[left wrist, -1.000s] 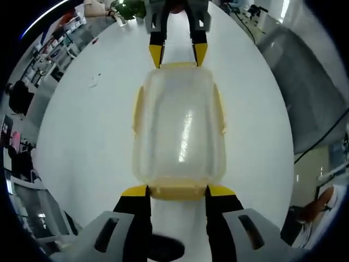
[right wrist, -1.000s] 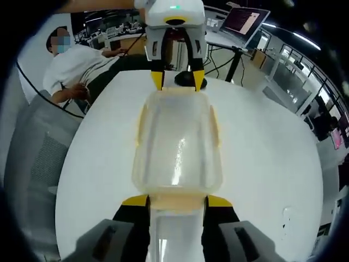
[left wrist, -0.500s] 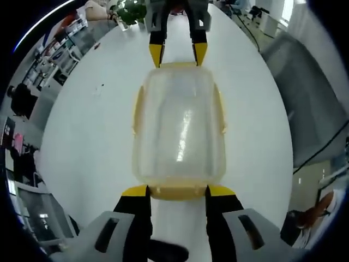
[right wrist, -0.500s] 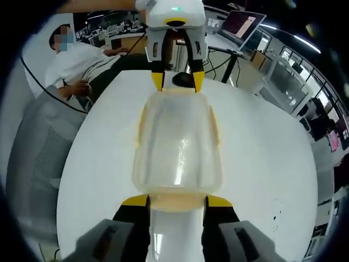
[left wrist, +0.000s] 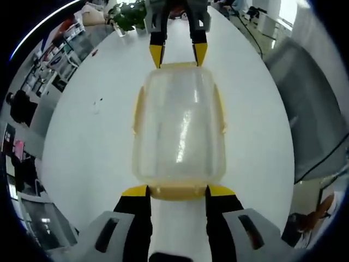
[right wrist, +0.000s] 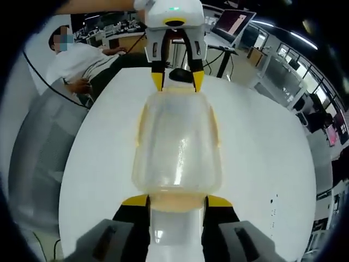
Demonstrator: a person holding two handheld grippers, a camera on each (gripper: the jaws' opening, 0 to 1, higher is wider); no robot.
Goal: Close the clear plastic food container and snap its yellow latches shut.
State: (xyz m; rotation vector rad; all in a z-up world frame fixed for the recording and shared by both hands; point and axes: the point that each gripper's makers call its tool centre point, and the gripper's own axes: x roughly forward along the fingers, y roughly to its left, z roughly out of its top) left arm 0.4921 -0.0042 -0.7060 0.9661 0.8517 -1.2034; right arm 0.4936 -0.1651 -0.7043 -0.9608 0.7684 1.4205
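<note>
On the white worktop (left wrist: 82,136), between the two claws, lies the clear plastic container (left wrist: 179,131) with its lid down. The left claw (left wrist: 177,191) stands at the container's near end in the left gripper view, its jaws parted about as wide as the yellow end latch (left wrist: 177,192) and set either side of it; whether they press on it I cannot tell. The right claw (right wrist: 175,201) does the same at the opposite end in the right gripper view, jaws spread wide around that end's latch (right wrist: 177,203). Each claw also shows at the far end of the container in the other's view: the right claw (left wrist: 178,54) and the left claw (right wrist: 177,81).

The step in hand looks like pressing the end latches home. To do it well, I would keep both claws square to the container's long axis and push toward each other evenly, so the box does not slide or tip on the smooth worktop. Pressure should land on the latch flap, not the clear wall, which would likely flex. The long-side latches (left wrist: 137,112) seem folded down already, though I cannot be sure they are snapped.

Counted: one container, two claws, four yellow latches (one at each end, one along each long side), one worktop. Beyond the container's far end in the right gripper view sits one person (right wrist: 82,63).
</note>
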